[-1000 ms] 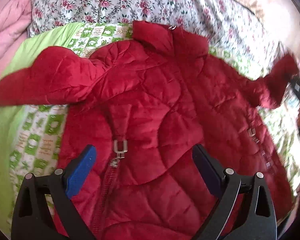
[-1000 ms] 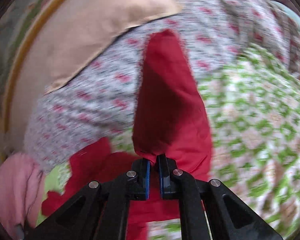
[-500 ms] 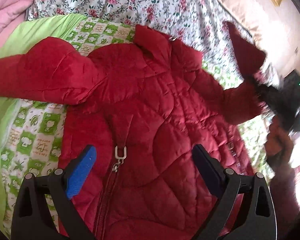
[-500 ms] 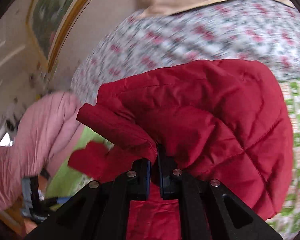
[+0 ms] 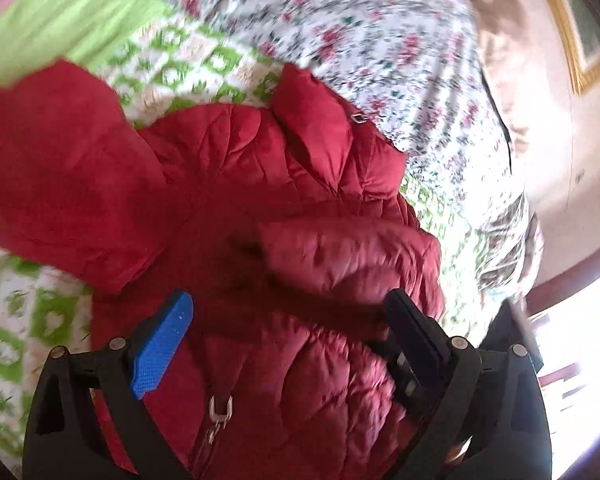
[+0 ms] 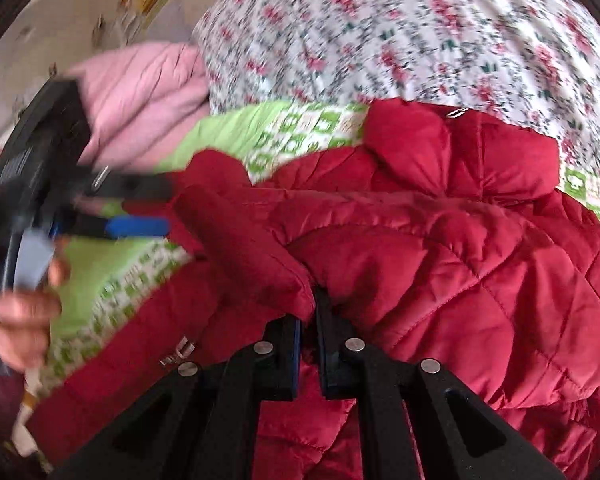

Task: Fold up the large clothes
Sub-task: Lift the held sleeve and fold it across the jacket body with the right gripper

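A red quilted jacket (image 5: 260,184) lies front up on the bed, collar away from me, zip pull (image 5: 219,406) near my left gripper. My left gripper (image 5: 288,332) hovers open over the jacket's lower front, nothing between its blue pad and black finger. My right gripper (image 6: 308,312) is shut on the cuff of one red sleeve (image 6: 252,256), which is folded across the jacket's chest (image 5: 352,256). The other sleeve (image 5: 60,184) lies spread out to the left. From the right wrist, the left gripper (image 6: 148,205) appears at the left, held by a hand (image 6: 20,312).
The jacket rests on a green-and-white patterned sheet (image 5: 36,320) with a plain green part (image 5: 60,20). A floral quilt (image 6: 420,28) lies beyond the collar. A pink garment (image 6: 140,92) is bunched at the far left. A wall with a gold picture frame (image 5: 580,40) stands at the right.
My right gripper swung the held sleeve from out at the side in over the jacket's chest and lower. My left gripper shifted across the jacket and rolled, staying open.
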A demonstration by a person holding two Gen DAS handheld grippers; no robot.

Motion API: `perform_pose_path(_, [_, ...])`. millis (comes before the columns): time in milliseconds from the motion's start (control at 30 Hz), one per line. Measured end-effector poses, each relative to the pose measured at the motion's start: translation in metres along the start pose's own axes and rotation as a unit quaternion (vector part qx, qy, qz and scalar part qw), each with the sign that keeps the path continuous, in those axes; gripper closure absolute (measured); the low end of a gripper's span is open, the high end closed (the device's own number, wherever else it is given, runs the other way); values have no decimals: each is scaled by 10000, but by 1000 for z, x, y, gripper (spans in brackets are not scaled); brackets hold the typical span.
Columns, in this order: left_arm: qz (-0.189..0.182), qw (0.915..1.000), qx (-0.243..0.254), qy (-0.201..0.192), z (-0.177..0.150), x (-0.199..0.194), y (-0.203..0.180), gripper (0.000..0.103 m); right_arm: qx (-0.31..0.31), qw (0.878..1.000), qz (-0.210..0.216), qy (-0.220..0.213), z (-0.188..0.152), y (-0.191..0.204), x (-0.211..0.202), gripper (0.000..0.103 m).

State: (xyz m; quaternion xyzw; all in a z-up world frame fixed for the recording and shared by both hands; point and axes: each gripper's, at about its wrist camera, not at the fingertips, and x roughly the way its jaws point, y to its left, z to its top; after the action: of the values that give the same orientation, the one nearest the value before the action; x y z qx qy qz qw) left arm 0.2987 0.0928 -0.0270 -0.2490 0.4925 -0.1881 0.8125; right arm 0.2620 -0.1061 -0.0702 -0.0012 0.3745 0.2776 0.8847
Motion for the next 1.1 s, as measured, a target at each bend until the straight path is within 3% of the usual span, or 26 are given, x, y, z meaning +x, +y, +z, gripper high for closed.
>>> perform_pose_path(133, [-90, 9991, -206, 357, 15, 34, 11, 7, -205, 9997, -75, 95, -7, 4, 12, 97])
perform_pose_path(200, [-116, 9990, -160, 400, 17, 46, 11, 30, -197, 9997, -55, 98, -7, 3, 12, 97])
perform_pose_path(267, [114, 9987, 29, 486, 16, 55, 6, 69, -170, 9998, -29, 107, -6, 2, 13, 96])
perform_pose_path(367, [134, 9988, 259, 400, 16, 55, 2, 86, -132, 9998, -64, 113, -6, -1, 13, 91])
perform_pose_path(433, [118, 9987, 385, 319, 18, 51, 1, 88, -33, 9998, 18, 203, -7, -4, 13, 90])
perform_pose_path(567, [640, 9935, 939, -30, 31, 35, -8, 91, 79, 9995, 202, 237, -10, -7, 0, 68])
perform_pose_path(733, [1047, 9828, 1453, -449, 48, 16, -12, 91, 378, 9993, -23, -36, -12, -34, -32, 67])
perform_pose_path(867, [1660, 9664, 1891, -534, 44, 32, -8, 90, 911, 9941, -551, -210, -13, -79, -46, 67])
perform_pose_path(1000, [2034, 9541, 2157, -430, 36, 59, 5, 89, 1558, 9820, -1050, -175, -16, -131, -46, 67])
perform_pose_path(1100, [2196, 9475, 2264, -534, 36, 61, 1, 80, 1795, 9762, -1213, 60, -23, -153, -36, 65])
